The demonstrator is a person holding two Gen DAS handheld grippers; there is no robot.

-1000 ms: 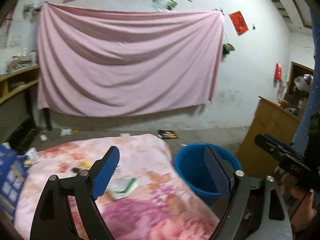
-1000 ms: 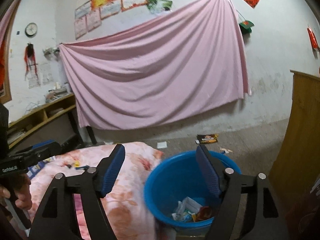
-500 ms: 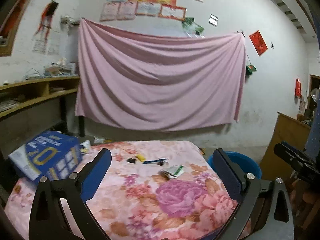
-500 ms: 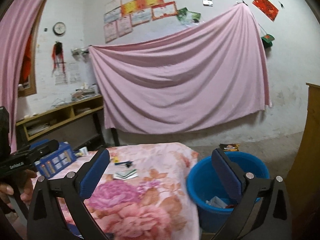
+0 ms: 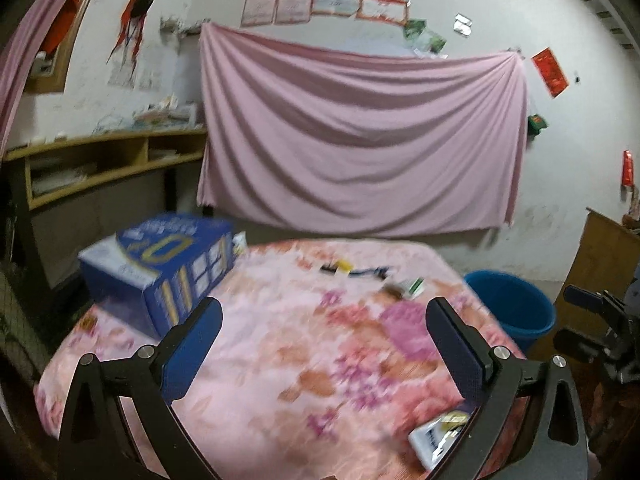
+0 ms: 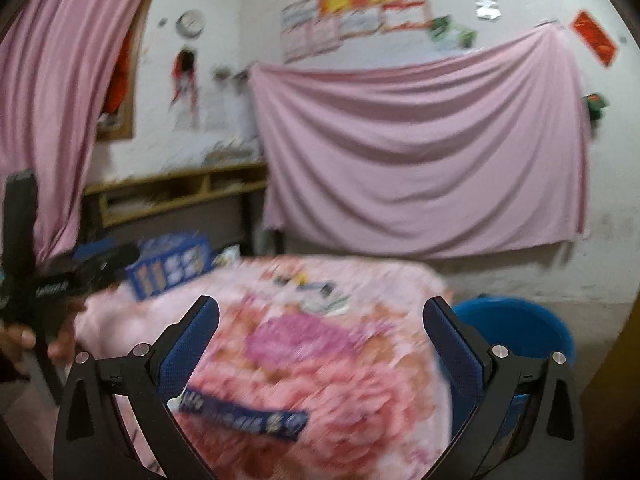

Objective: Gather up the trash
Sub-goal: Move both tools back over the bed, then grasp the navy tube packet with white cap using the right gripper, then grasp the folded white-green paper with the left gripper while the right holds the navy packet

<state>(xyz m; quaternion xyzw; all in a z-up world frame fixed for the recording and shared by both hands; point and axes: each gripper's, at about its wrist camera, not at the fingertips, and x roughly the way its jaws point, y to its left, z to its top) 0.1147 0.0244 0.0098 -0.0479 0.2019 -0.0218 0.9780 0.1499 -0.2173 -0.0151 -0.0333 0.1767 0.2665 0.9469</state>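
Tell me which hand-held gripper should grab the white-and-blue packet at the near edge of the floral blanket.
Right, probably. The packet lies between the right hand-held gripper's open jaws, near its left finger. For the left hand-held gripper it sits off behind the right finger.

Whitewashed wall (image 5: 560, 184) — pink sheet (image 5: 360, 140)

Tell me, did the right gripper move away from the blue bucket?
Yes. The right gripper swung left: the bucket slid from between its fingers to the right, flowery blanket ahead.
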